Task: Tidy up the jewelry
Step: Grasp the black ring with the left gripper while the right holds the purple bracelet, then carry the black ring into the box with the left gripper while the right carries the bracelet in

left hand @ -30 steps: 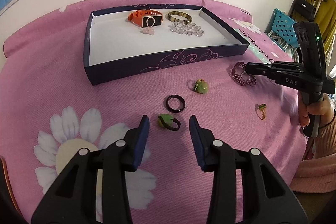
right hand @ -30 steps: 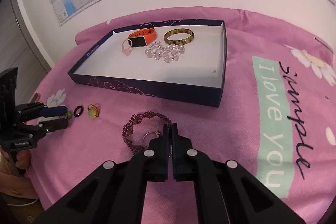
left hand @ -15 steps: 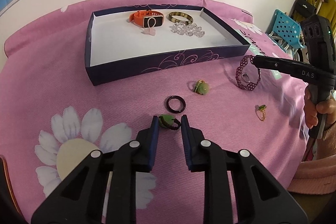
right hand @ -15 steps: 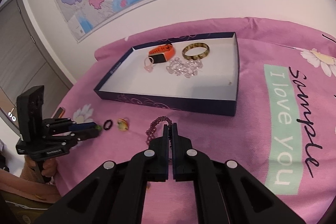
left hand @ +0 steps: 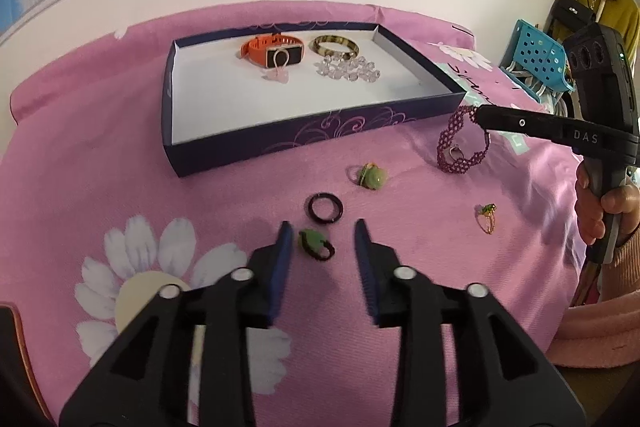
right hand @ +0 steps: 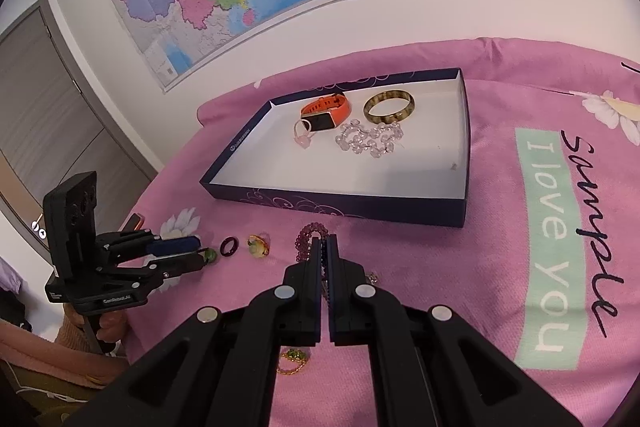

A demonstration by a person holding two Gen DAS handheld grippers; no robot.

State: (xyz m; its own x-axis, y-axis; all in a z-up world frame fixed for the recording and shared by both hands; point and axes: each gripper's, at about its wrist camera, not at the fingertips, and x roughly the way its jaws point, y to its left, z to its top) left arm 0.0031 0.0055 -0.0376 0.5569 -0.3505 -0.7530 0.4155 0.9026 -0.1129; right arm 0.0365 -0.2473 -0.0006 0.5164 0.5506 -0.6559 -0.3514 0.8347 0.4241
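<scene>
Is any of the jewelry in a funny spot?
Yes. The purple beaded bracelet dangles from the shut right gripper, and four rings, like the black ring, lie on the pink cloth outside the box.

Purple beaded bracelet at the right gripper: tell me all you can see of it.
The purple beaded bracelet is a lacy woven band of small dark magenta beads with a silvery clasp low in its loop. The shut right gripper pinches its top edge, lifting it upright; its bottom hangs at the pink cloth, just before the tray.
</scene>
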